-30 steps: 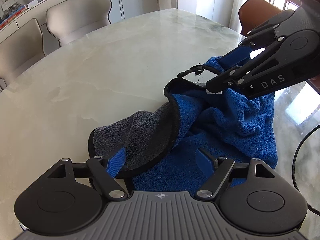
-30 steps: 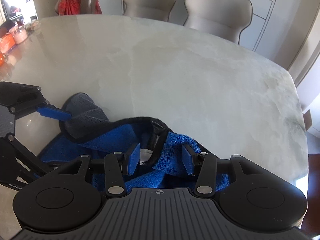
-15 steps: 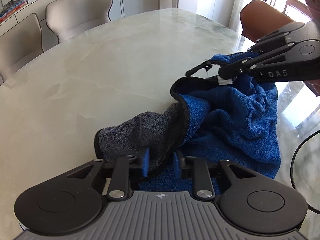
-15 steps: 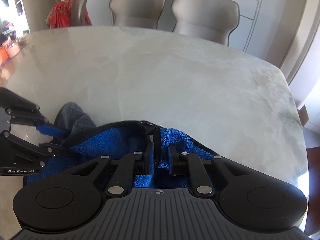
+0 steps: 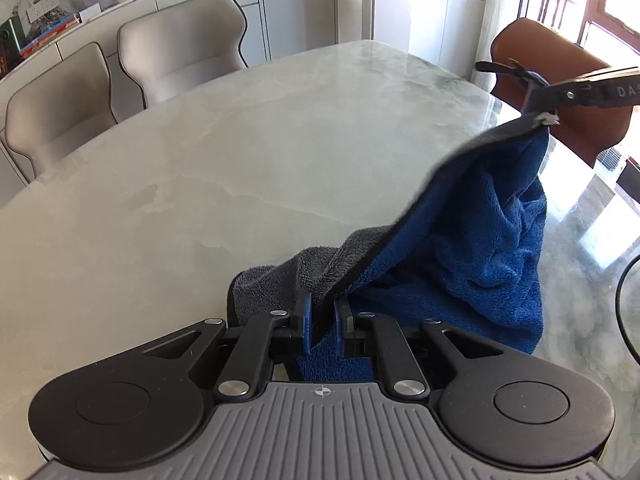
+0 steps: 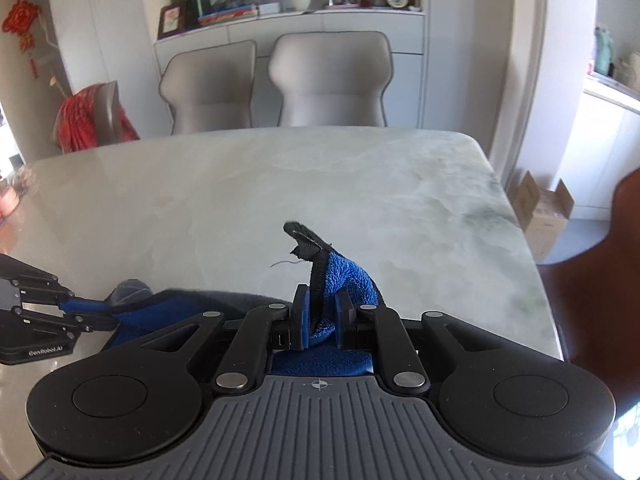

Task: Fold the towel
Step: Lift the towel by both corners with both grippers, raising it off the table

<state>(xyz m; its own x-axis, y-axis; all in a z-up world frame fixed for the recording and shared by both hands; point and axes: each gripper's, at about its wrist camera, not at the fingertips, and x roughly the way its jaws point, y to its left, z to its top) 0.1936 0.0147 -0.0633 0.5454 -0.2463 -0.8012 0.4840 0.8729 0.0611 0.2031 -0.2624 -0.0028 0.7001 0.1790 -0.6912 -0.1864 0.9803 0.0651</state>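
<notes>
Both my grippers pinching the towel (image 5: 472, 248), lifted over the marble table (image 5: 200, 184).
My left gripper (image 5: 323, 316) clamps the black-trimmed edge at lower centre of its frame; my right gripper (image 6: 322, 316) clamps the corner with its black loop; blue-and-grey cloth hangs stretched between them, right of frame.

The desk (image 5: 248, 152) is a pale, glossy marble slab with grey veining and rounded corners. A blue and grey towel (image 5: 472, 248) hangs at its near edge, with the lower folds seemingly resting on the stone.
</notes>
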